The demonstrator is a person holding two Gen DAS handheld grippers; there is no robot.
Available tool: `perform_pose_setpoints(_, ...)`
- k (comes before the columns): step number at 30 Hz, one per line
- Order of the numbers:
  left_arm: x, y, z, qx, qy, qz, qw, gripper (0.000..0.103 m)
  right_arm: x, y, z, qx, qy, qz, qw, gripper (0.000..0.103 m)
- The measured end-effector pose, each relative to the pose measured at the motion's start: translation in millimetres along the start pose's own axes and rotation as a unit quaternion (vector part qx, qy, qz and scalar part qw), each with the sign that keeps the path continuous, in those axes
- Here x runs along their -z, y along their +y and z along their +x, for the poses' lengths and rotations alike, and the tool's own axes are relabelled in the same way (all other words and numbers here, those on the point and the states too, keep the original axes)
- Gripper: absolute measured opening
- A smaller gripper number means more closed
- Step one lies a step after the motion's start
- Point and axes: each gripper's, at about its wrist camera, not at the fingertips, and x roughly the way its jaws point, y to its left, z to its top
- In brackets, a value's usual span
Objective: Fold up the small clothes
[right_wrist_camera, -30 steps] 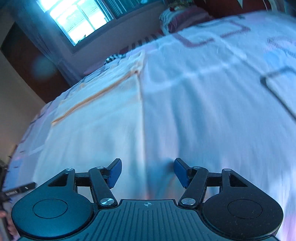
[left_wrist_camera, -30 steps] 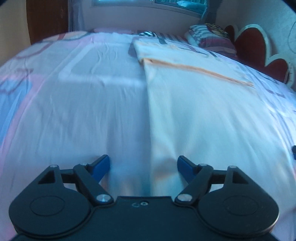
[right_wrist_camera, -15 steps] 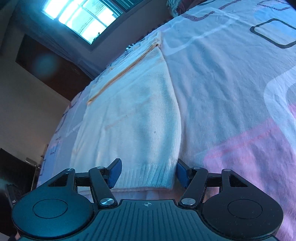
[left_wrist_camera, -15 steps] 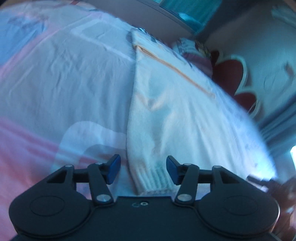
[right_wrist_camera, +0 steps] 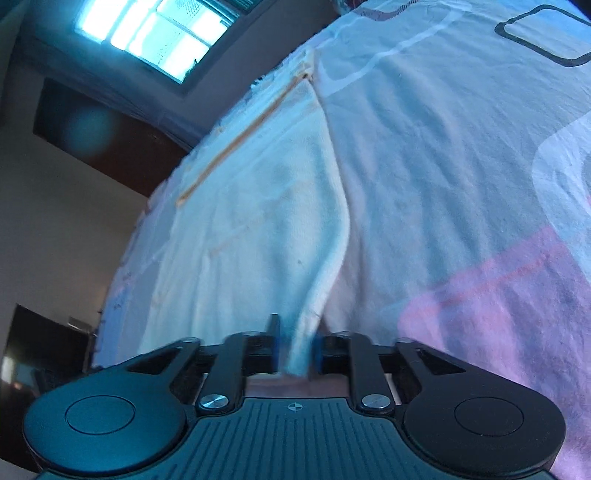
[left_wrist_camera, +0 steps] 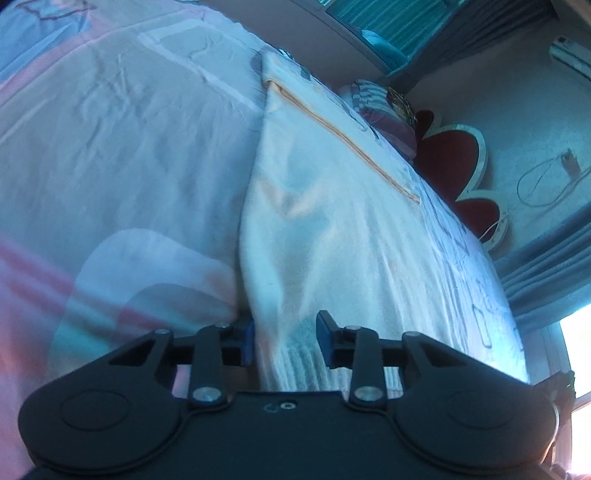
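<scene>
— On the bed [left_wrist_camera: 110,147], where is the sweater [left_wrist_camera: 332,240]?

— Flat on the sheet, ribbed hem nearest both cameras, an orange stripe [left_wrist_camera: 343,144] across its far end. Half a second ago both grippers framed the hem with fingers wide apart. Now the right gripper [right_wrist_camera: 295,349] has its fingers nearly together, pinching the hem's right corner, and the cloth there rises in a ridge.

— And the left gripper [left_wrist_camera: 286,341]?

— Narrower than before, but a gap remains on each side; the hem's left corner lies between the fingers, not yet pinched. Its camera has tipped lower toward the cloth.

— Any writing to read?

— None legible; only a small mark on each gripper body.

— The room?

— The sheet is pale with pink and dark outlined shapes. A striped pillow [left_wrist_camera: 384,110] lies by a red scalloped headboard [left_wrist_camera: 454,155]. A bright window [right_wrist_camera: 162,33] and dark wooden panel [right_wrist_camera: 110,147] show past the bed's far edge.
</scene>
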Motion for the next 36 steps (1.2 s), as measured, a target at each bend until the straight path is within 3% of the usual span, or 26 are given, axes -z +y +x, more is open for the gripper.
perform_pose_setpoints(2, -1.9, -3.2, -0.5, -0.021, 0.0, 0.017, 0.9996, 0.002, -0.5, 2.5, 3.7, 0.018, -0.001, -0.013, 1.0, 0.004)
perform_pose_setpoints(3, -2.7, -5.3, -7.2, -0.018, -0.012, 0.024, 0.9995, 0.002, -0.3, 6.4, 3.2, 0.025, -0.003, -0.025, 0.999, 0.004)
perform_pose_setpoints(4, -4.1, -7.8, -18.0, 0.014, -0.037, 0.024, 0.9989, 0.002, -2.0, 13.1, 0.6, 0.025, -0.009, -0.04, 0.999, 0.004)
perform_pose_setpoints(5, -5.0, -10.8, -29.4, 0.042, -0.062, 0.028, 0.9968, 0.002, -3.3, 20.3, -5.6, 0.013, -0.019, -0.055, 0.998, 0.004)
perform_pose_setpoints(6, -6.1, -14.9, -36.7, 0.045, -0.076, 0.043, 0.9952, 0.002, -3.6, 27.2, -14.5, -0.008, -0.03, -0.066, 0.997, 0.004)
perform_pose_setpoints(8, -5.7, -19.2, -32.7, 0.005, -0.065, 0.078, 0.9948, 0.003, -5.9, 36.0, -24.4, -0.03, -0.045, -0.083, 0.995, 0.004)
perform_pose_setpoints(11, 2.9, -6.1, 0.5, -0.048, 0.004, 0.074, 0.996, 0.003, -3.6, 28.9, -8.1, 0.011, -0.021, -0.084, 0.996, 0.004)
perform_pose_setpoints(13, 6.3, -1.6, -3.9, -0.029, -0.019, 0.049, 0.9982, 0.003, -0.1, 16.2, 13.3, 0.043, 0.01, -0.07, 0.997, 0.004)
perform_pose_setpoints(18, -3.8, 2.8, -23.1, 0.009, -0.073, -0.005, 0.9973, 0.002, -9.9, 22.3, -2.4, 0.013, -0.033, -0.051, 0.998, 0.004)
perform_pose_setpoints(21, -27.7, -1.4, -24.6, 0.03, -0.089, -0.023, 0.9953, 0.002, -30.7, 40.0, -9.7, -0.004, -0.065, -0.062, 0.996, 0.004)
perform_pose_setpoints(28, -118.2, -47.5, 3.2, 0.028, -0.117, 0.012, 0.9926, 0.002, -110.1, 92.5, 16.4, -0.01, -0.11, -0.095, 0.989, 0.004)
perform_pose_setpoints(36, -216.6, -67.8, 67.3, 0.016, -0.146, -0.006, 0.9892, 0.002, -233.2, 94.6, 73.5, -0.011, -0.133, -0.057, 0.989, 0.004)
